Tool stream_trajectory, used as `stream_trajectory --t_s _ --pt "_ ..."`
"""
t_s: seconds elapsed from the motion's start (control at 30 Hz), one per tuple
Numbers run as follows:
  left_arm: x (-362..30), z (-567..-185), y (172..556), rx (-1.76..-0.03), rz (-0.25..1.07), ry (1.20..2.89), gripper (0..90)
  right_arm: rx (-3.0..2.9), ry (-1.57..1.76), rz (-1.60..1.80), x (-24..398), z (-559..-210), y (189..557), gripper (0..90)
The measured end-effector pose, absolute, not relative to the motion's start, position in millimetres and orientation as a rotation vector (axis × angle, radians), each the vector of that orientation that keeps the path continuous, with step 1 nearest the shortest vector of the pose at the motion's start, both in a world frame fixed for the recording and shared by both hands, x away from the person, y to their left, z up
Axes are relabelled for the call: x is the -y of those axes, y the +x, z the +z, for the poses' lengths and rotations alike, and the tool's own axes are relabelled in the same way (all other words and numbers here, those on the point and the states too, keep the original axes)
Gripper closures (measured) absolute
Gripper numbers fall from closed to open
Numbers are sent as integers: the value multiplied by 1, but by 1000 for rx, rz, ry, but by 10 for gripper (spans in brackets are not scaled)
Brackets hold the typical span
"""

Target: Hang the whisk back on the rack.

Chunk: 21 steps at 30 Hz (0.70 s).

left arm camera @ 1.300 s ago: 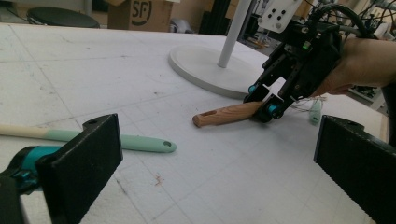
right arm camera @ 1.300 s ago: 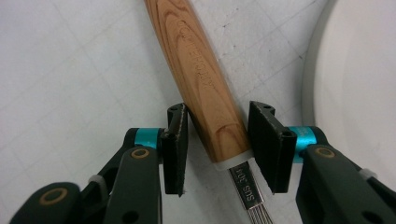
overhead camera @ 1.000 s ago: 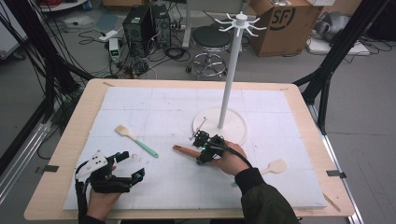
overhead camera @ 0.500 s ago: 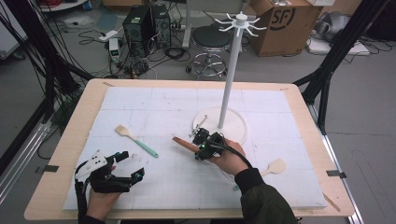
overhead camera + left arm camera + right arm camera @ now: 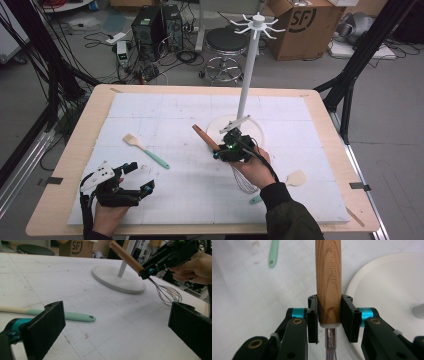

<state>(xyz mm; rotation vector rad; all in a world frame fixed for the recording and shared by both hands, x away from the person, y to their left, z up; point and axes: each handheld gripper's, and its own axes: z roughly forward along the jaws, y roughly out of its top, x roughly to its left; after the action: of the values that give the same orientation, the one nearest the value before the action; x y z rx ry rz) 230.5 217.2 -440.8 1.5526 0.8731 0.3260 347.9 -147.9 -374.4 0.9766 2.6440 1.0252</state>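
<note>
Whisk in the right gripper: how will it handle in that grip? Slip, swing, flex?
The whisk is clamped by its round wooden handle near the wire end, so it could pivot between the flat jaws of the right gripper. Smooth wood may slip a little. The thin wire loops look springy, probably light, and likely to flex on contact.

1. "KITCHEN-TOO", cut off by the top edge of the right gripper view, is engraved along the whisk's wooden handle (image 5: 328,277).
2. "SF" is printed on the cardboard box (image 5: 305,27), upper right of the high view.
</note>
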Motion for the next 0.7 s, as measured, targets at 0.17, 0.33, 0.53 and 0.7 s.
stream_trajectory --t_s 0.17,0.33,0.53,0.7 --pt "-217 -441 231 -874 327 1553 17 -2540 976 1188 162 -365 342 698" --pt "-217 -441 230 -875 326 1556 17 -2432 973 1293 175 -355 333 698" --pt "-216 -441 230 -875 333 1552 17 -2328 970 1385 183 -344 326 698" --pt "-217 -441 230 -877 331 1546 17 -2236 1006 1506 190 -338 323 698"
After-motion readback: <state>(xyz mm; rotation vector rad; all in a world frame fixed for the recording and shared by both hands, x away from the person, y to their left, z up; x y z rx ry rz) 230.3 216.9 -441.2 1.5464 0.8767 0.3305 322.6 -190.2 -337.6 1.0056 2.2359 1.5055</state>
